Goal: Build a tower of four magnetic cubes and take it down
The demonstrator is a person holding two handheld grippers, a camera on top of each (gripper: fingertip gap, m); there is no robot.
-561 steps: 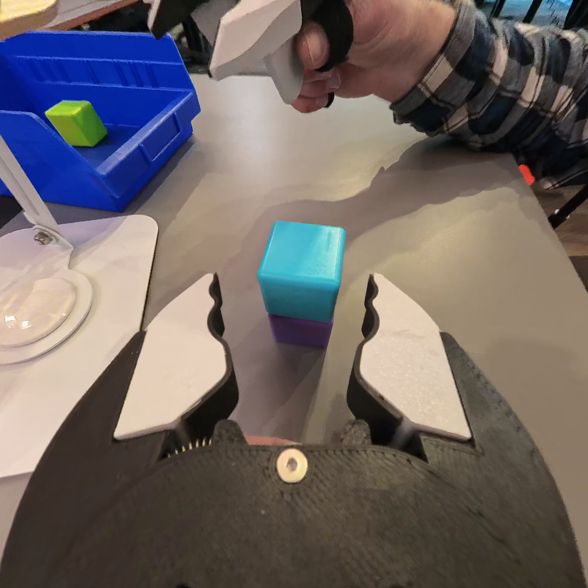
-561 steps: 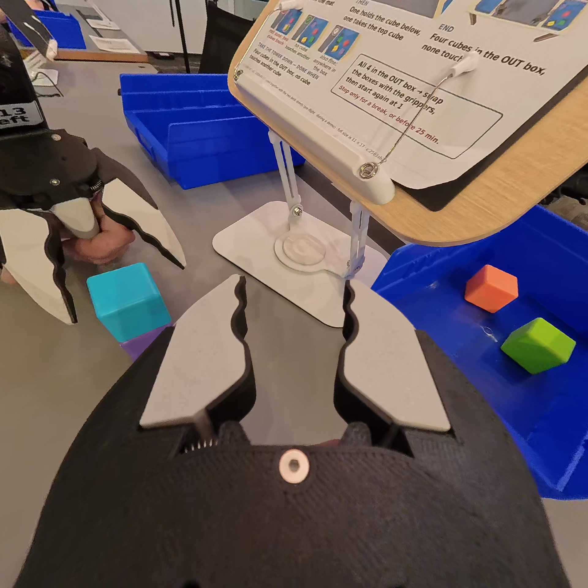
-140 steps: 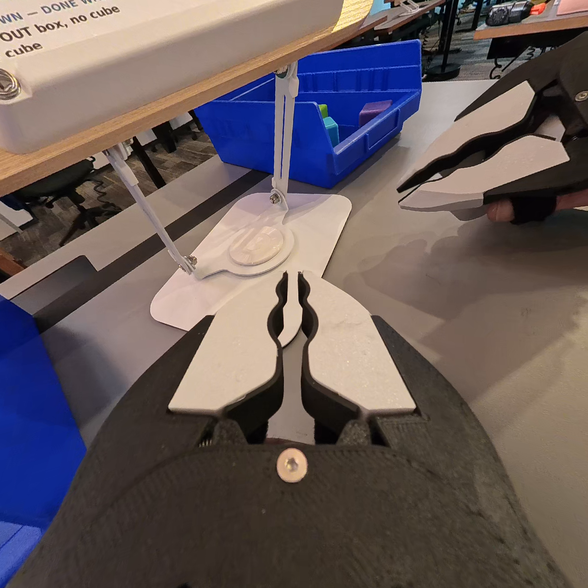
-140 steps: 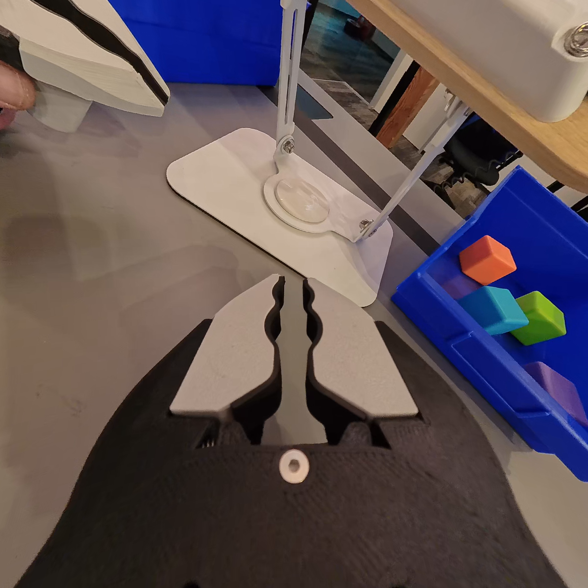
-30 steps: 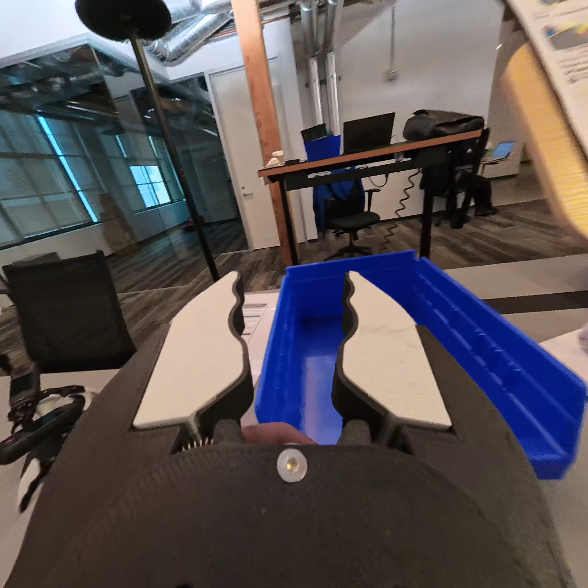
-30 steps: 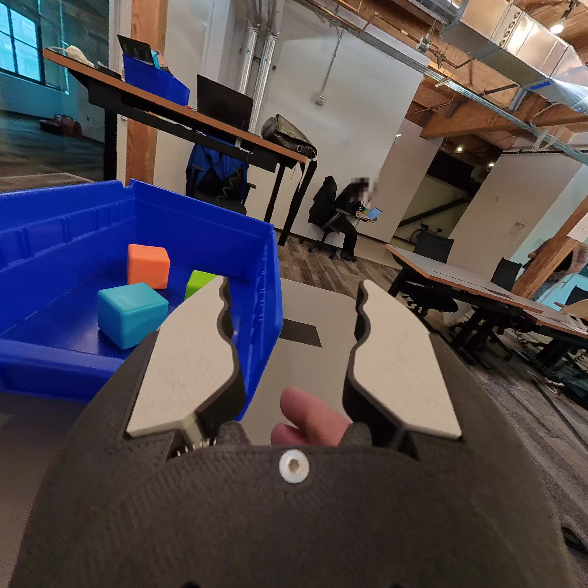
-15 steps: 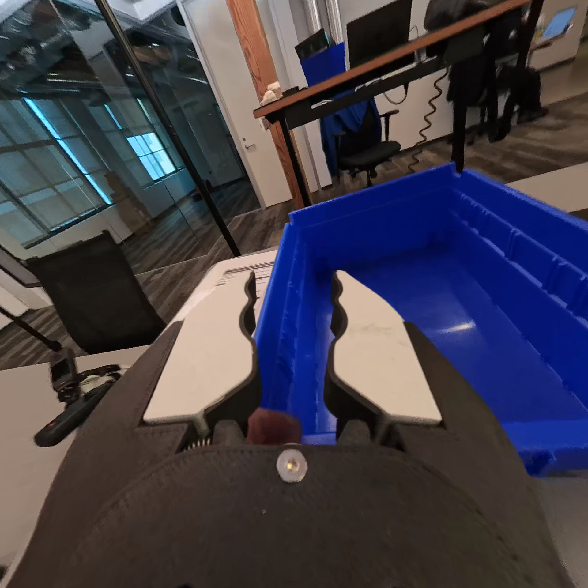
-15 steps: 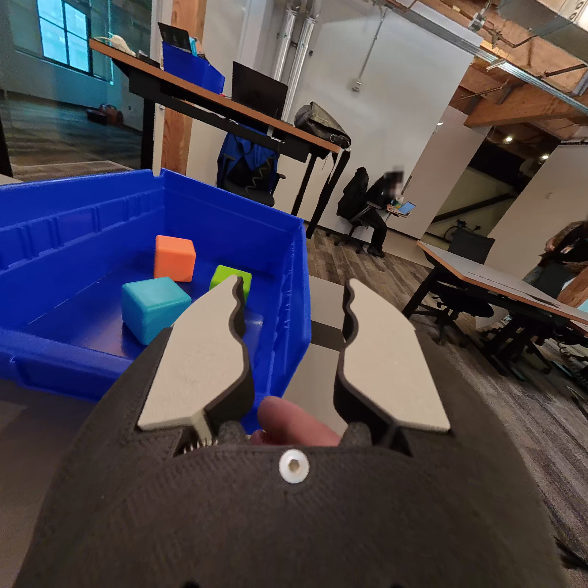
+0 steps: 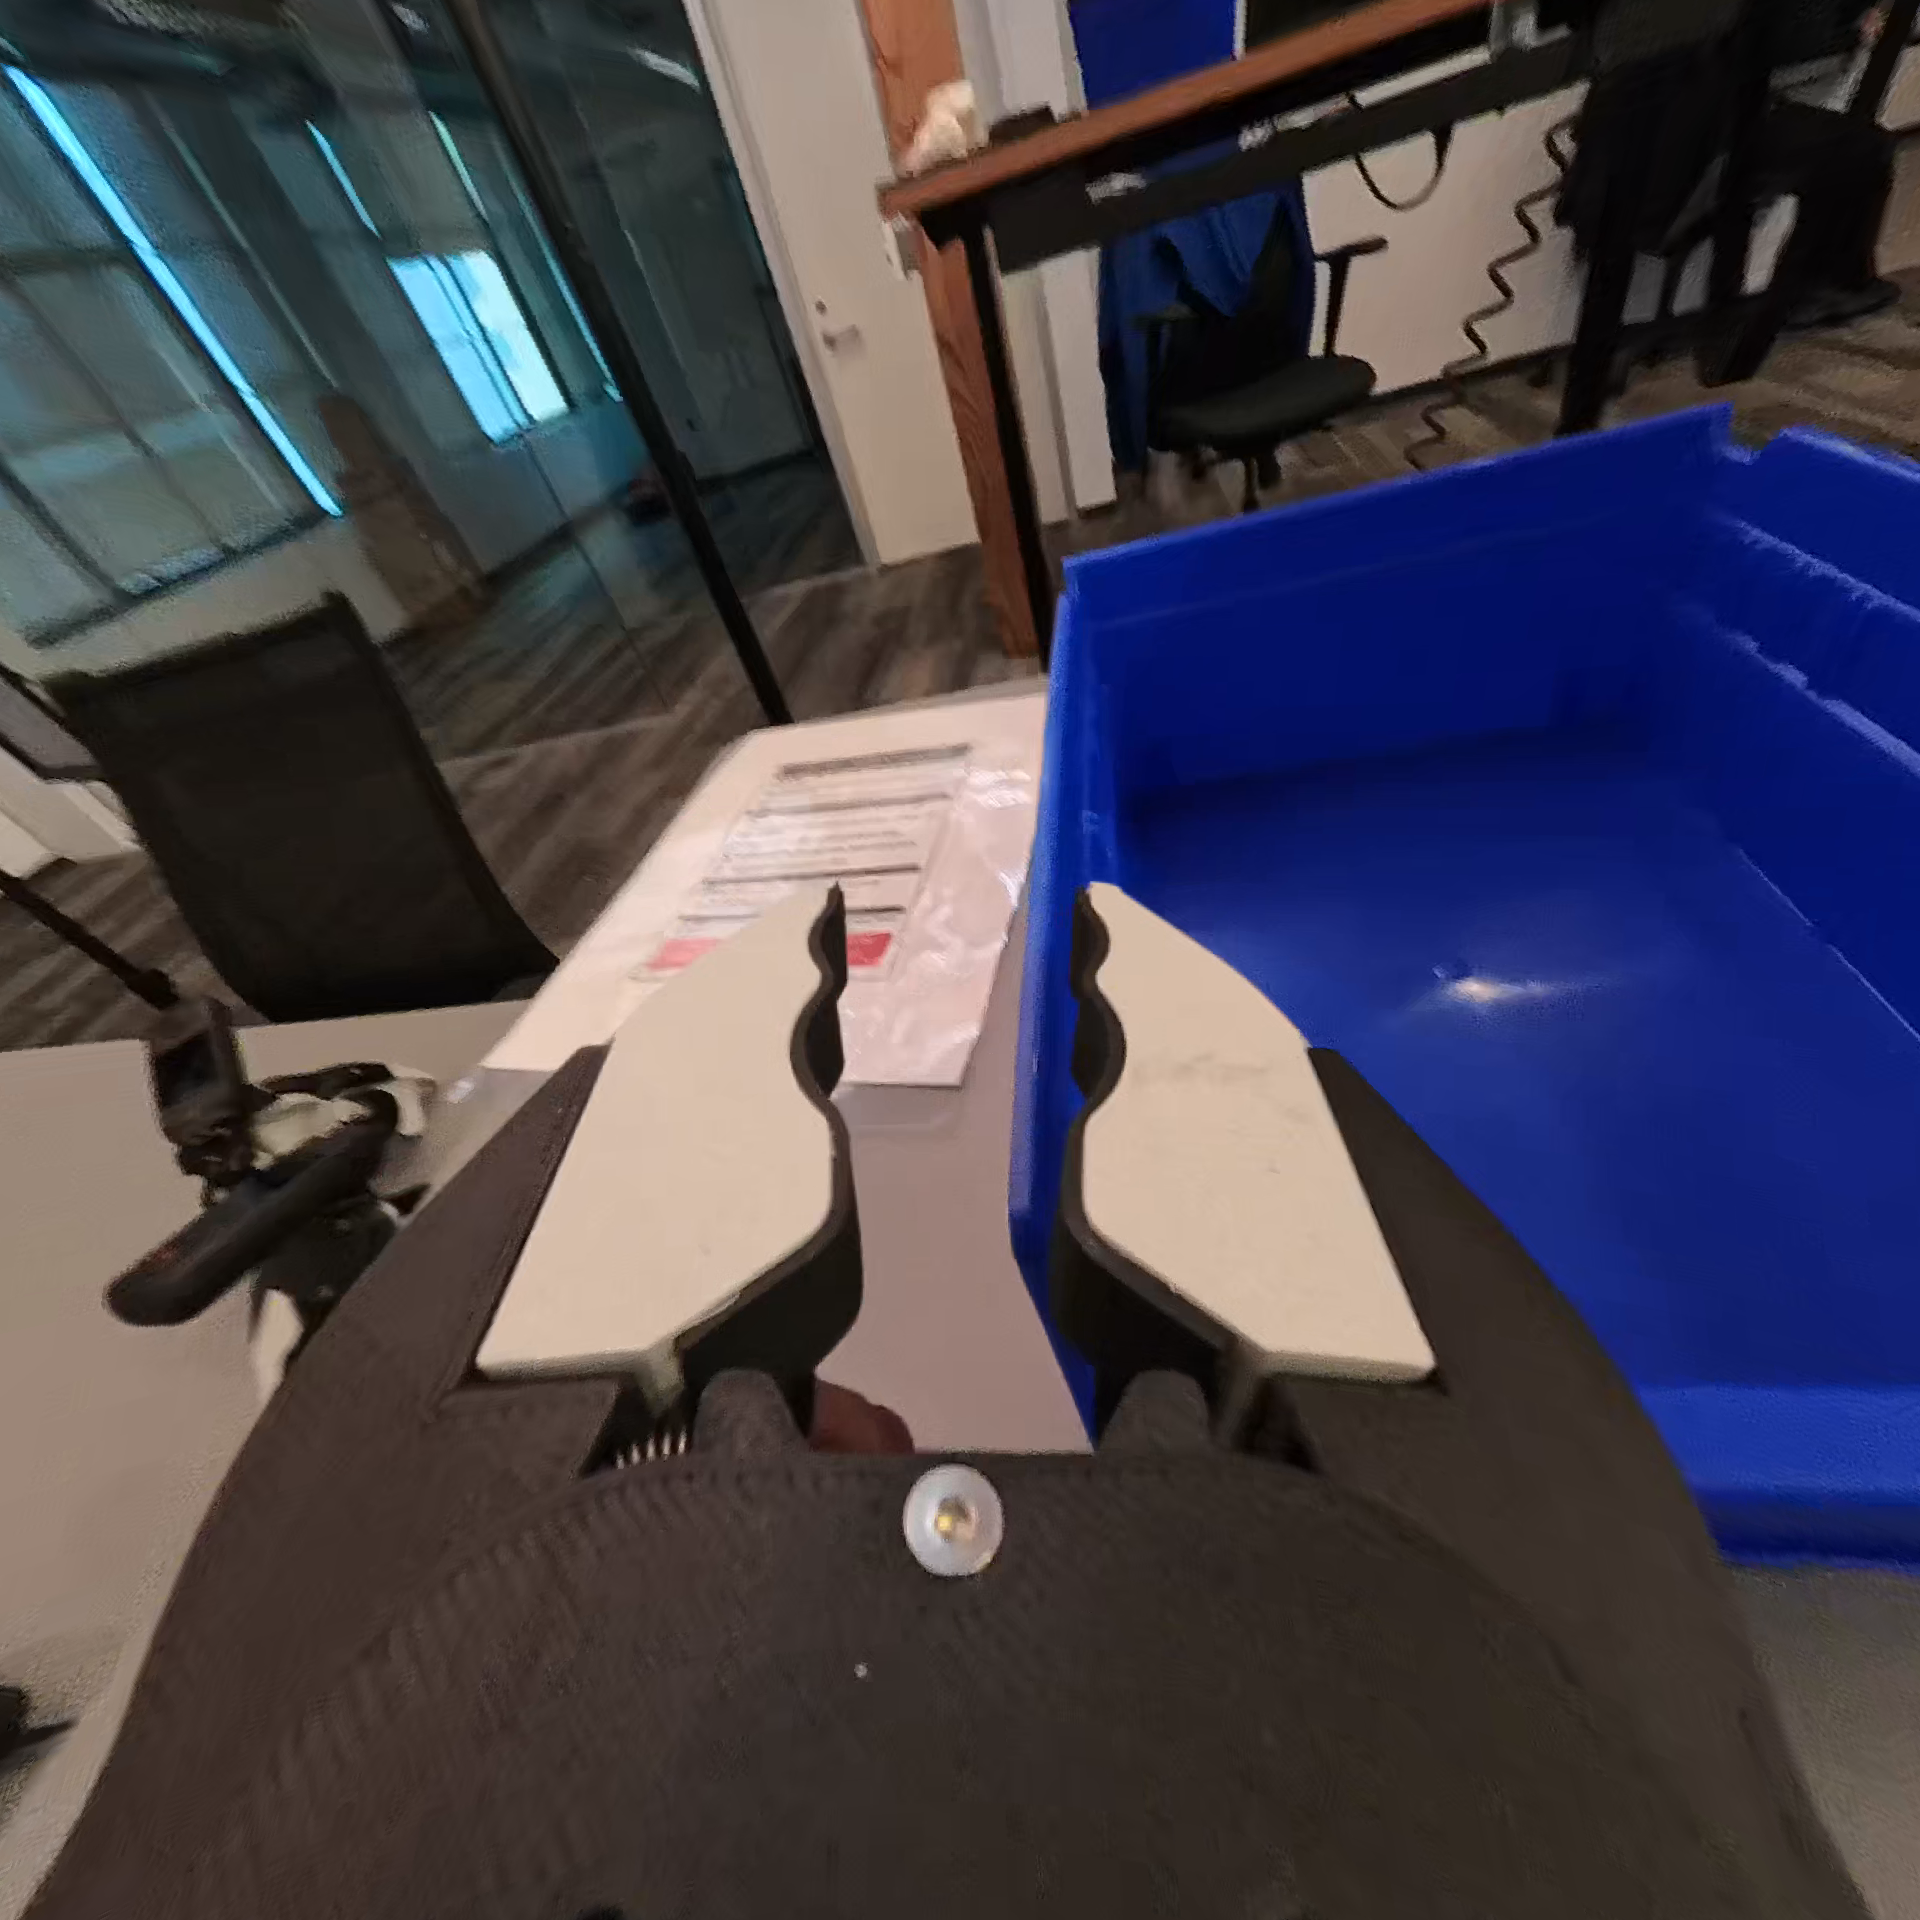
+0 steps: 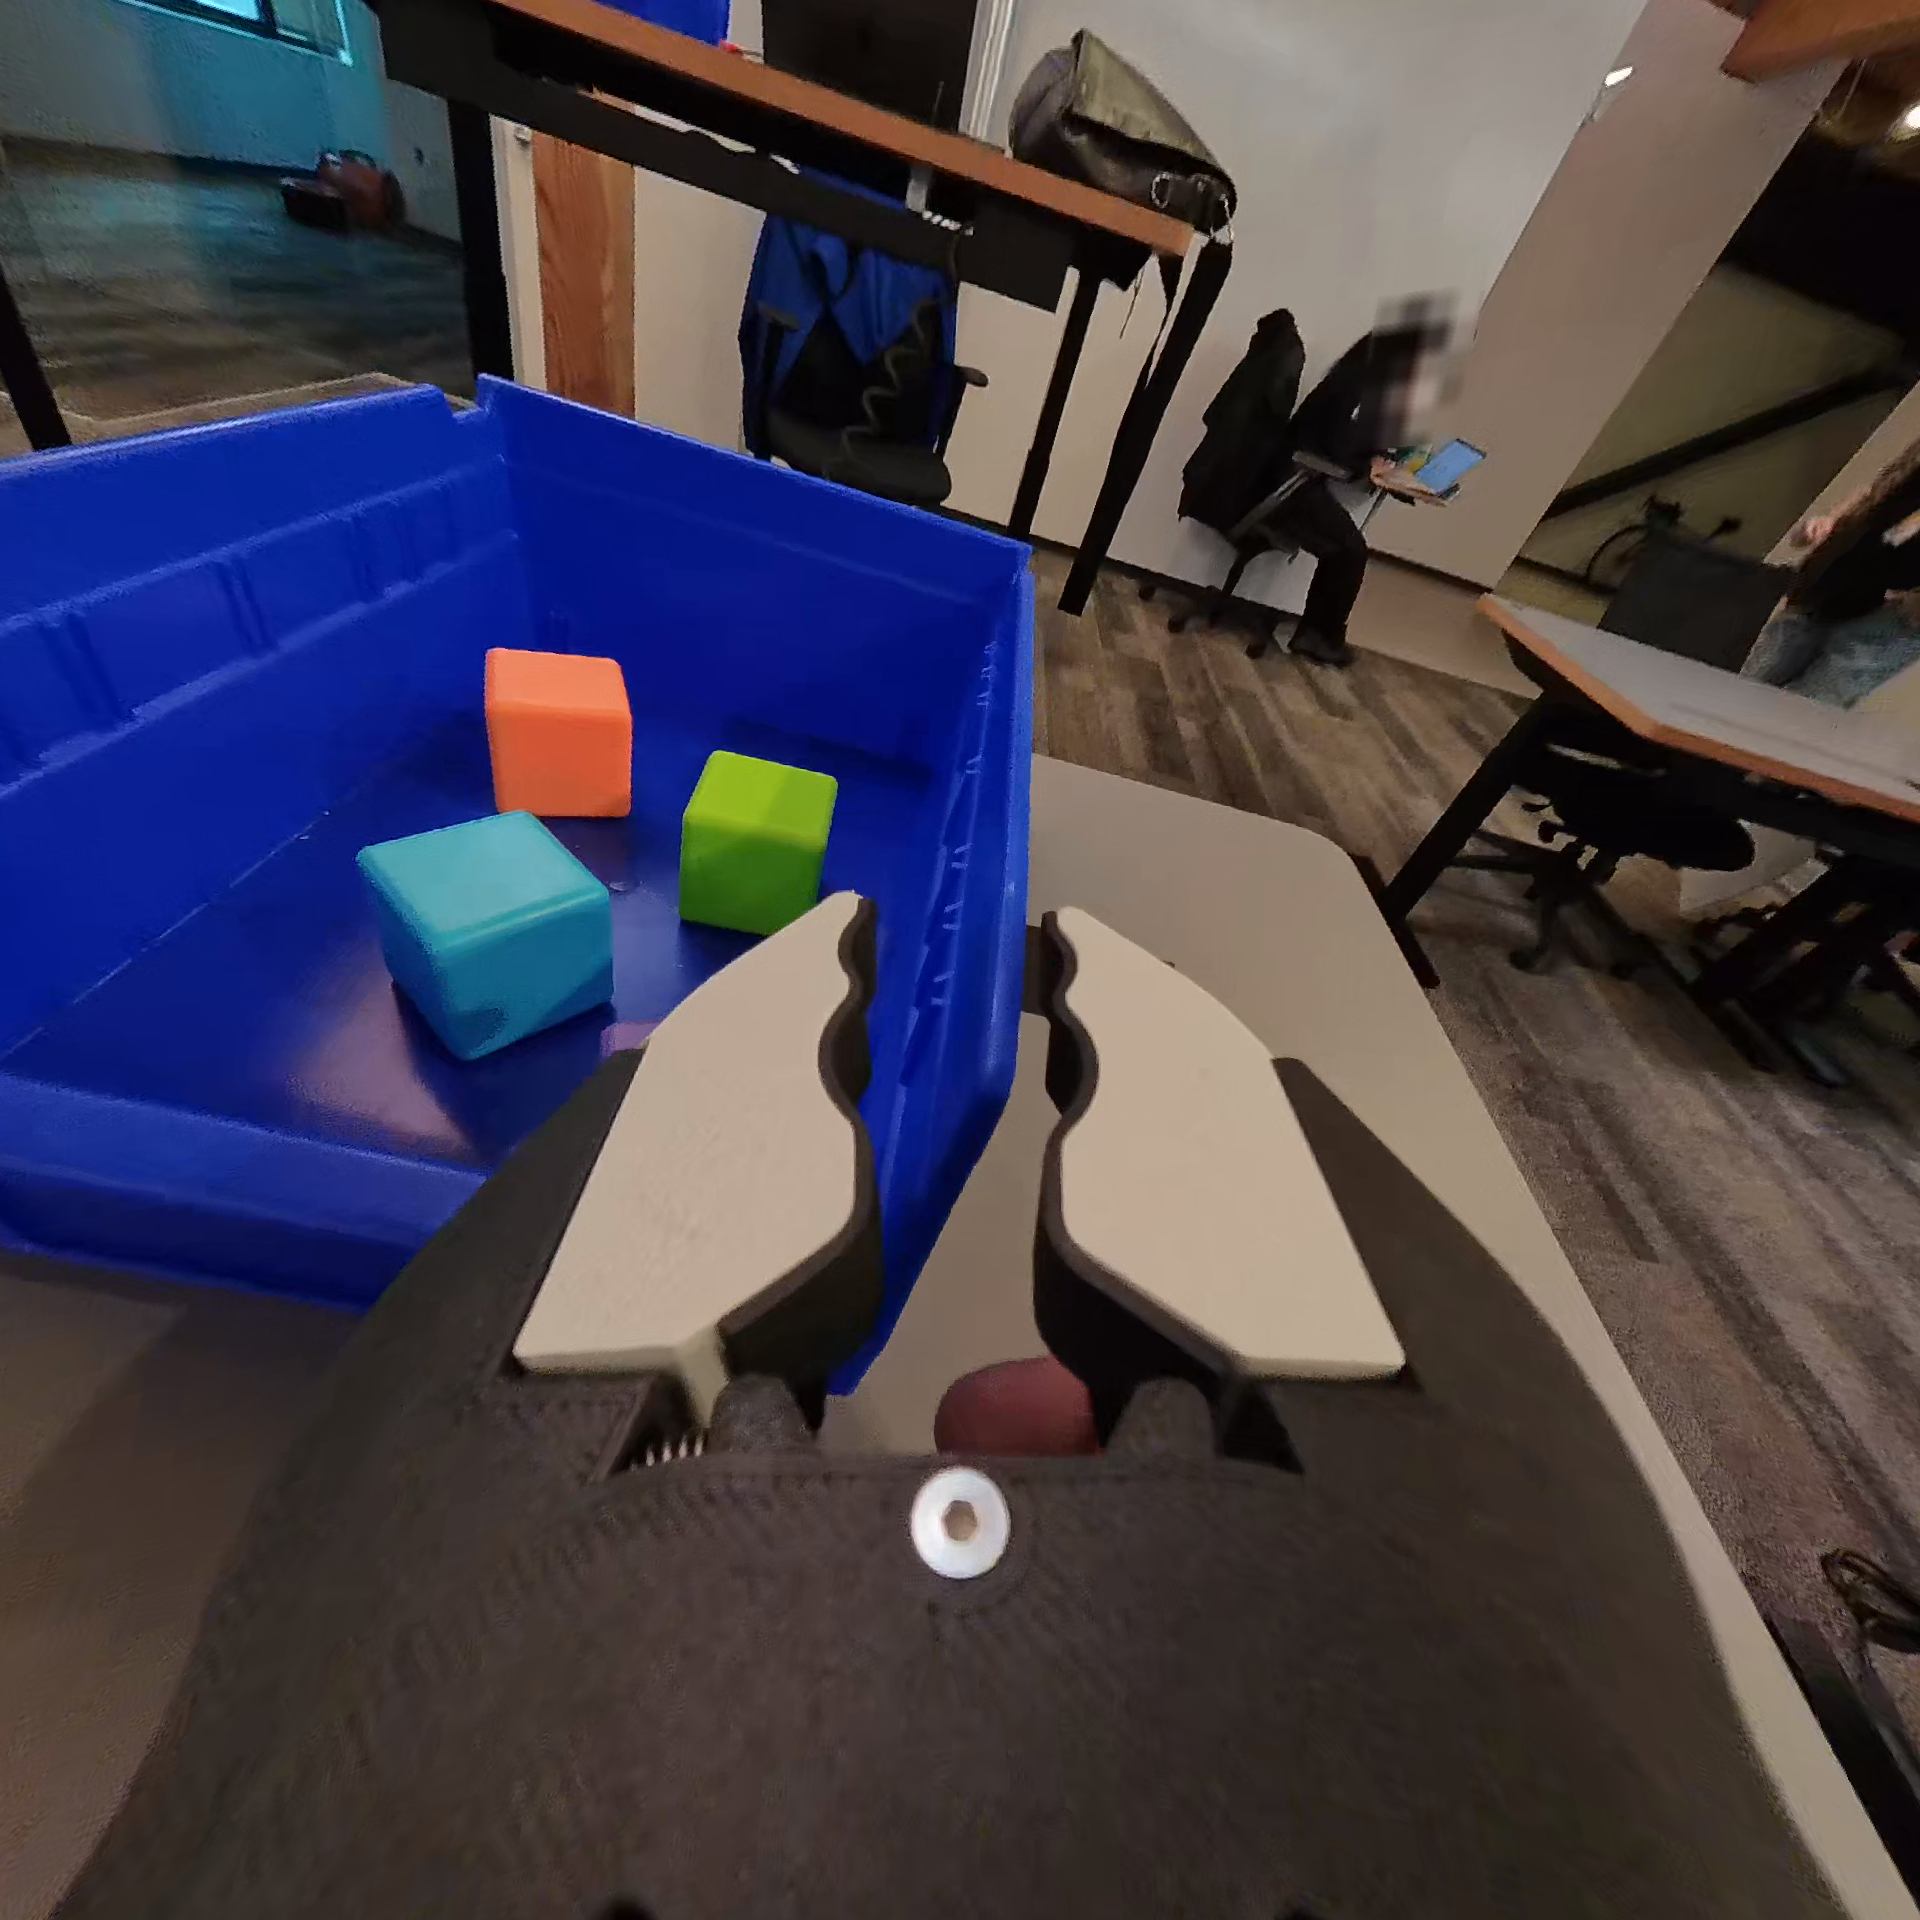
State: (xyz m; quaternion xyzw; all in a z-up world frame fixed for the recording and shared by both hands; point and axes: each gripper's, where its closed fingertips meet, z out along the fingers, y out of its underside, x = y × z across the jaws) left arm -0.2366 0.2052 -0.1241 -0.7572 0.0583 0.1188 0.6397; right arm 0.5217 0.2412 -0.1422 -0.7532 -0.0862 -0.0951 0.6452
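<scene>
A blue bin (image 10: 260,582) holds three cubes near its right end: orange (image 10: 558,732), green (image 10: 756,842) and teal (image 10: 488,930). My right gripper (image 10: 951,914) straddles the bin's right wall, left finger inside and right finger outside, with the jaws partly closed and holding nothing. In the left wrist view the bin (image 9: 1403,623) shows only bare floor. My left gripper (image 9: 956,914) is open at the bin's left wall: the right finger is at the wall and the left finger is over the table outside.
A laminated paper sheet (image 9: 862,894) lies left of the bin. A black strapped device (image 9: 249,1184) lies on the table's left, with a black chair (image 9: 291,810) behind it. The table's right edge (image 10: 1455,1143) is close to my right gripper. A person sits far off. Tip to tip, the grippers are about 75 cm apart.
Both grippers have tilted down and moved closer to the bin's end walls, and both jaws have narrowed. The cubes have not moved.
</scene>
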